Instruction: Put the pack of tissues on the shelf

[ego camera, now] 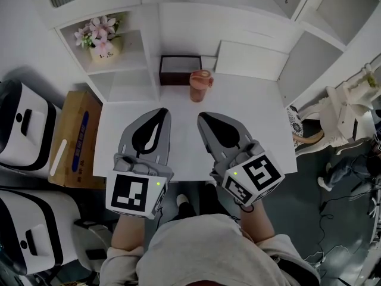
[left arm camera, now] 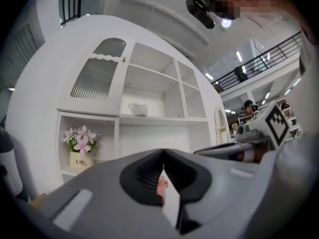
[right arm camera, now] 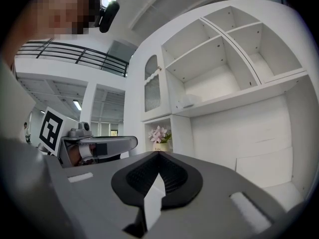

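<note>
A small white pack, seemingly the pack of tissues [left arm camera: 137,108], lies on the middle shelf of the white shelf unit [left arm camera: 164,118]; the right gripper view shows the same pack [right arm camera: 187,102]. My left gripper [ego camera: 161,111] hovers over the white table [ego camera: 250,109], shut with nothing in it; in its own view the left gripper [left arm camera: 163,151] has its tips touching. Beside it my right gripper [ego camera: 201,115] is also shut and empty, and the right gripper [right arm camera: 158,153] points at the shelf unit. Both are well short of the shelves.
A pink cup [ego camera: 200,85] and a dark open box [ego camera: 180,69] stand at the table's far edge, just ahead of the grippers. A pot of pink flowers [ego camera: 101,40] sits in the low left shelf compartment. A cardboard box [ego camera: 76,139] and white machines [ego camera: 24,130] stand left of the table.
</note>
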`<act>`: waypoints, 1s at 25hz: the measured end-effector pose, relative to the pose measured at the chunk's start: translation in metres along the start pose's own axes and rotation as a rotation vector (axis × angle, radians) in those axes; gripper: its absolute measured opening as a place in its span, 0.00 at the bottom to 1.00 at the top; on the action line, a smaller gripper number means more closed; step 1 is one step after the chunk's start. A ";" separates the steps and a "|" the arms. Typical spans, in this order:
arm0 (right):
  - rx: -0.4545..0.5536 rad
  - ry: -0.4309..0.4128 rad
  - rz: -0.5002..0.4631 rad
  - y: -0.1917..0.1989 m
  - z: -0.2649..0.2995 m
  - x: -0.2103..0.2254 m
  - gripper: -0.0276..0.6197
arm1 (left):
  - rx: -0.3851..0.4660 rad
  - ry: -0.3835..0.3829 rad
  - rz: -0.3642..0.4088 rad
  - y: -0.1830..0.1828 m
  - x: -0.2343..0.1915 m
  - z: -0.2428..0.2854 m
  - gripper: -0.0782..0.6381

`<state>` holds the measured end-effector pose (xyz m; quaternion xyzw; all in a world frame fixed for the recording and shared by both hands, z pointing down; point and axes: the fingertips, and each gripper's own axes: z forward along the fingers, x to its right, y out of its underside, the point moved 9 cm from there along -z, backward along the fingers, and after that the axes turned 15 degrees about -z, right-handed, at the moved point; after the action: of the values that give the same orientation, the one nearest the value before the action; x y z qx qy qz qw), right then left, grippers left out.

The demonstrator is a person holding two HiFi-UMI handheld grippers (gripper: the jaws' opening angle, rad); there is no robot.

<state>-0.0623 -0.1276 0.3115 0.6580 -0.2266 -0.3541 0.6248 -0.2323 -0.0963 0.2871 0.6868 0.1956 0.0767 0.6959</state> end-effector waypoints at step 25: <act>0.006 -0.014 -0.048 -0.012 -0.013 -0.027 0.05 | 0.007 0.033 -0.012 0.003 0.005 -0.021 0.11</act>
<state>-0.0716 -0.0980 0.3047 0.6625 -0.2163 -0.3730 0.6125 -0.2352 -0.0750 0.2895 0.6867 0.2117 0.0832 0.6905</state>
